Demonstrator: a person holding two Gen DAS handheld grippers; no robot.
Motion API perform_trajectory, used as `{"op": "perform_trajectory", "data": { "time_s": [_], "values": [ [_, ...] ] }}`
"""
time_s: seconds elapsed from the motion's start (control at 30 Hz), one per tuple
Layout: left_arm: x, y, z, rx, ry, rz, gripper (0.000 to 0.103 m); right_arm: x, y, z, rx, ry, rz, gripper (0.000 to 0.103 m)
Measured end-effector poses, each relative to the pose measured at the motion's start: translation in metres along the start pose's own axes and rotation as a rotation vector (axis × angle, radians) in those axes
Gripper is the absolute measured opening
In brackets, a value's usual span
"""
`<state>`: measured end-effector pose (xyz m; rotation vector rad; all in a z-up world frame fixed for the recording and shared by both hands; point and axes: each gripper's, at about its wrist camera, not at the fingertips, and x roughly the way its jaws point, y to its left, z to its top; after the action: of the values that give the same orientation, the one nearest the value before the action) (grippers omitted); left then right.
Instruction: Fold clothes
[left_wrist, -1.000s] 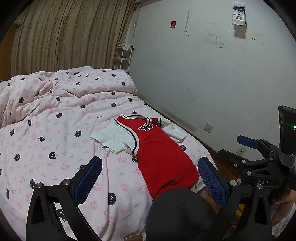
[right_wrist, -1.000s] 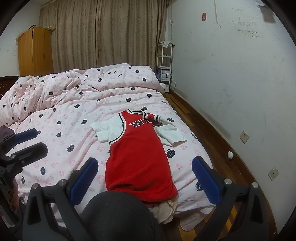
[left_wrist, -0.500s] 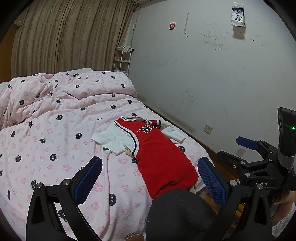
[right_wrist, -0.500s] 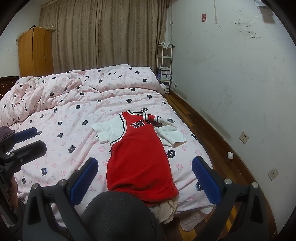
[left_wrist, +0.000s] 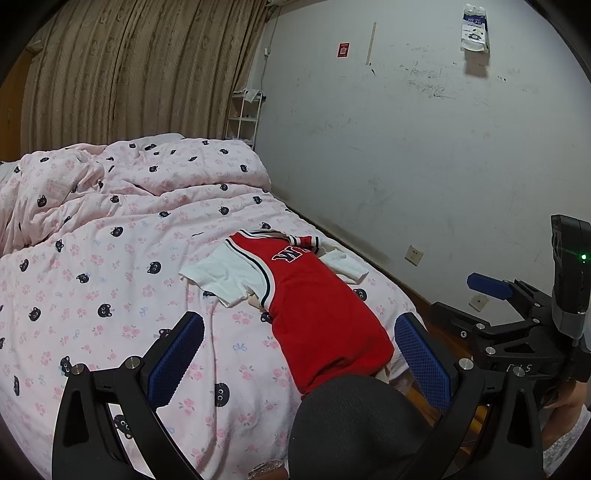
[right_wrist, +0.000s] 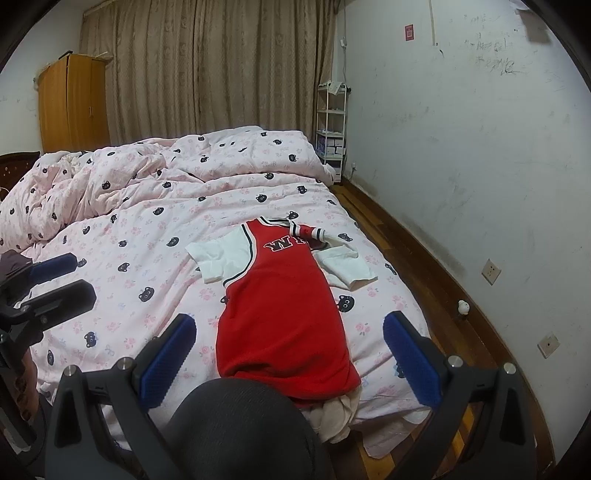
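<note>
A: What is there, biggest first?

B: 1 bed with a pink quilt printed with black cat faces (right_wrist: 155, 236), then 1 red sleeveless jersey with white sleeves and black-and-white lettering (right_wrist: 280, 314), laid flat along the bed's right side, hem at the near edge.

A: Anything under it?

B: 1 beige garment (right_wrist: 338, 417) pokes out beneath the hem and hangs over the near edge; most of it is hidden. The lettering is partly covered by a folded collar strip, so it cannot be read whole.

A: And the grippers?

B: 2. The left gripper (left_wrist: 295, 365) and the right gripper (right_wrist: 291, 360) both hang short of the near edge, blue pads wide apart, holding nothing, touching nothing.
</note>
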<state>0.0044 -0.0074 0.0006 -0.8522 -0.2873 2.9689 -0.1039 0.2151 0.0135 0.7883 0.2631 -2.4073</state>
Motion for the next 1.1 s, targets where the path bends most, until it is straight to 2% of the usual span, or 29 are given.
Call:
{"op": "perform_trajectory", "data": {
  "time_s": [1.1],
  "values": [
    [-0.0009,-0.003,-0.0002,-0.002,0.0,0.001,0.103,-0.0007,-0.0021,-0.0015,0.002,0.005,0.005,0.103]
  ]
}}
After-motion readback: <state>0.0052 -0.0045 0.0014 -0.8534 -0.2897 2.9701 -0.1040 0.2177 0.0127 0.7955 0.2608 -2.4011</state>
